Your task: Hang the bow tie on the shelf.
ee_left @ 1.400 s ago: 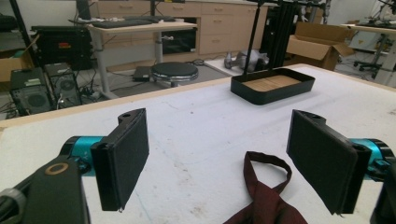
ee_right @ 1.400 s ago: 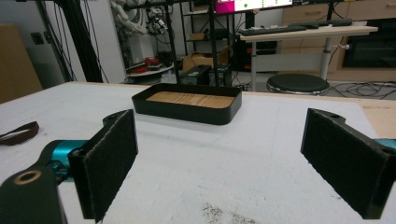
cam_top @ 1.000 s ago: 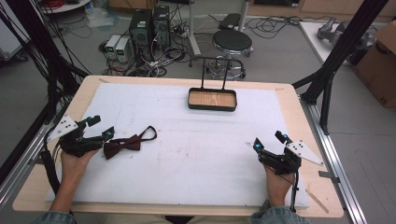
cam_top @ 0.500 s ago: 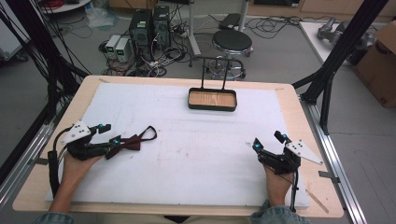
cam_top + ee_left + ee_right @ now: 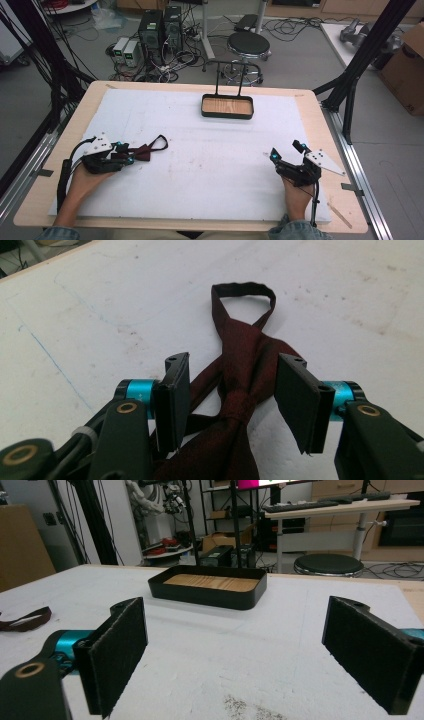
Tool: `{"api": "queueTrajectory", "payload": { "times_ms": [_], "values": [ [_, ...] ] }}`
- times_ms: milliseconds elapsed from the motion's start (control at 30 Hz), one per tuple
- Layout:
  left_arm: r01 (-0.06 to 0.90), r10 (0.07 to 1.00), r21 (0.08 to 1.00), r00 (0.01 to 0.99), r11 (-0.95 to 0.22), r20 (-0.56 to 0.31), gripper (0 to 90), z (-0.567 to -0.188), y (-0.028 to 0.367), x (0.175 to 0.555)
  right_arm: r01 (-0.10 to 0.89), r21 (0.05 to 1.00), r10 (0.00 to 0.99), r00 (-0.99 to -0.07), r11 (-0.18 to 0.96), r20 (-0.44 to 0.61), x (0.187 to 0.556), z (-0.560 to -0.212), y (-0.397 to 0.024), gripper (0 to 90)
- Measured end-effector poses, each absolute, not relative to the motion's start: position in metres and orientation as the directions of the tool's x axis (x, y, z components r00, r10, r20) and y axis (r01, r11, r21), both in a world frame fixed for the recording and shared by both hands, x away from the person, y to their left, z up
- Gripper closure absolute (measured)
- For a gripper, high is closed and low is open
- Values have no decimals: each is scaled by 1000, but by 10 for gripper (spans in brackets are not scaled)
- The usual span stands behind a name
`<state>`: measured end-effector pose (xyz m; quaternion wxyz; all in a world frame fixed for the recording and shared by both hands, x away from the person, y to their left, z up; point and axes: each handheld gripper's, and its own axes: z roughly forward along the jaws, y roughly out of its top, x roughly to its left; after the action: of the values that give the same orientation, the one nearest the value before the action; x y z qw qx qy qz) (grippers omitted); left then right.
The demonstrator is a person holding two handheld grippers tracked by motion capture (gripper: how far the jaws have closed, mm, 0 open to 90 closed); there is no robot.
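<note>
While the desk (image 5: 310,107), its wooden rim edging a scuffed white mat, carries a wood-floored black tray (image 5: 227,106) at the far middle, the left claw (image 5: 234,390) straddles a dark red bow tie (image 5: 243,385), jaws wide, unclosed; closing on the knot seems next. The right claw (image 5: 250,655) gapes empty.

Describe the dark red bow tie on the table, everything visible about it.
The bow tie is dark red woven fabric with a central knot, its wings flaring to each side and a darker strap loop curving away from it. It lies flat on the white mat at the table's left side, between the open fingers of the left gripper, not yet clamped.
</note>
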<state>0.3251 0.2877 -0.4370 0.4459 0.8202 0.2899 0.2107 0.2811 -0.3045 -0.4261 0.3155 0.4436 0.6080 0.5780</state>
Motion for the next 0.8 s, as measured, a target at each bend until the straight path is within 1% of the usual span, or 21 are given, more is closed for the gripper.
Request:
{"api": "queueTrajectory", "payload": {
  "times_ms": [100,267,333,467,567,733,800],
  "values": [
    [288,657,840,747,-460,103,500,-439,286,325,172,983,903,-410,-59,126,282,-426,-304,100],
    [292,652,833,751,-469,104,529,-441,284,325,176,982,902,-411,-64,132,282,-426,-304,100],
    [292,650,829,753,-477,108,556,-441,284,325,177,982,901,-412,-63,132,282,-426,-304,100],
    [294,647,818,753,-494,120,572,-442,282,325,180,982,899,-416,-65,136,283,-426,-304,100],
    [294,646,818,754,-493,119,604,-442,283,326,183,981,898,-418,-65,137,283,-427,-304,100],
    [304,647,814,754,-495,112,617,-442,283,327,187,980,897,-420,-66,141,284,-427,-304,100],
    [315,645,806,757,-502,105,635,-443,282,328,189,980,896,-419,-68,143,283,-427,-304,100]
  ]
}}
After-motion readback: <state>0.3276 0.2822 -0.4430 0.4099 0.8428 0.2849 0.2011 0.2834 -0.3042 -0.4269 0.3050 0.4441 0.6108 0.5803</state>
